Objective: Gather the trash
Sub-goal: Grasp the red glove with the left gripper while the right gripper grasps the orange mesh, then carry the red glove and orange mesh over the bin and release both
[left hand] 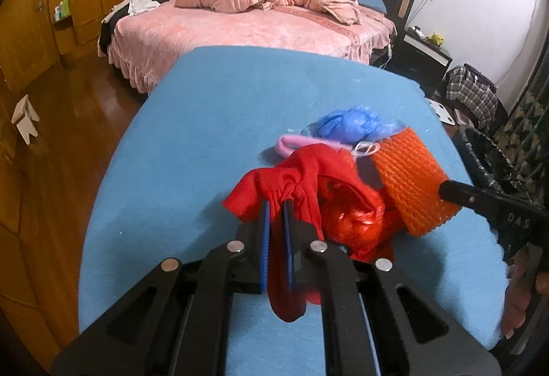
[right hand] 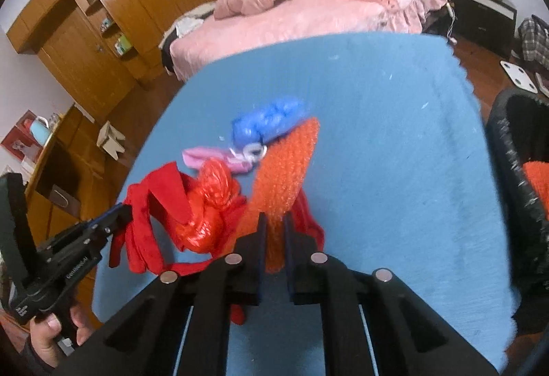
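On the blue table (left hand: 192, 142), the left tongs (left hand: 276, 209) are clamped on a red cloth (left hand: 271, 187) at the near side of the trash pile. Just right, the right tongs (right hand: 274, 221) are clamped on an orange mesh sleeve (right hand: 281, 170). A crumpled blue bag (left hand: 346, 124) lies farther back. A black bin (right hand: 507, 177) stands at the right.

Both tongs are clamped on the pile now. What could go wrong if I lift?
1. The left tongs grip red cloth wound around the red bag; lifting may drag the pile.
2. The right tongs pinch only the orange mesh's edge; it may slip short of the black bin.
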A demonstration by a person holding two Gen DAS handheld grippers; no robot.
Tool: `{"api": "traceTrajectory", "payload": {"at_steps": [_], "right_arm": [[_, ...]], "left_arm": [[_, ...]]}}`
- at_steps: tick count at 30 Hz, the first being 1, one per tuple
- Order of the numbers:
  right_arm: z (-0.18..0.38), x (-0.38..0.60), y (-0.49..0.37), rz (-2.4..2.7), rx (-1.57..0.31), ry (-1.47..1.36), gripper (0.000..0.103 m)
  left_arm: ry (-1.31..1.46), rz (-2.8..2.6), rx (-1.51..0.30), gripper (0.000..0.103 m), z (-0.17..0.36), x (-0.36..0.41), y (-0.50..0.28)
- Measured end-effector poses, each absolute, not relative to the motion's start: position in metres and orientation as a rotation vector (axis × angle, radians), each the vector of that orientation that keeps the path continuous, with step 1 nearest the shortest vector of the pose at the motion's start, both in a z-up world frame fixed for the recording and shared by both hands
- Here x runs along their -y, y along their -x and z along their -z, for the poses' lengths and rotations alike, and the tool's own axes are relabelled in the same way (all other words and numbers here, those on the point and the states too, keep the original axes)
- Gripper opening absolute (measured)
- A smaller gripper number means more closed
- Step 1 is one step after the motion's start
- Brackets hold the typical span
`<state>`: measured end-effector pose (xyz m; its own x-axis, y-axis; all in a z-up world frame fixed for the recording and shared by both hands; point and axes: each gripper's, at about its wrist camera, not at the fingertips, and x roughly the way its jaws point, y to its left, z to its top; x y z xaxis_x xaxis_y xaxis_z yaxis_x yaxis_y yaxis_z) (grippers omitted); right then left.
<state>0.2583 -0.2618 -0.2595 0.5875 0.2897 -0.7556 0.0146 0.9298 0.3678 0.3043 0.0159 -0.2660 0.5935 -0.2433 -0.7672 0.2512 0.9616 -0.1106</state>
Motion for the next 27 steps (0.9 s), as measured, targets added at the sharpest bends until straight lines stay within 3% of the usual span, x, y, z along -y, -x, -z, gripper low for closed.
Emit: {"api": "traceTrajectory", "payload": {"at_steps": [15, 27], "right_arm": [[0.198, 0.285, -0.222, -0.164, -0.845, -0.319, 0.009], [0.179, 0.330, -0.192, -0.120, -0.818, -0.293, 0.009]], "left_arm": [[-0.025, 0.313, -0.826, 0.007, 0.210, 0.018, -0.261], [-0.037, 0.343, -0.825, 0.007, 0.191, 0.067, -0.242]]}}
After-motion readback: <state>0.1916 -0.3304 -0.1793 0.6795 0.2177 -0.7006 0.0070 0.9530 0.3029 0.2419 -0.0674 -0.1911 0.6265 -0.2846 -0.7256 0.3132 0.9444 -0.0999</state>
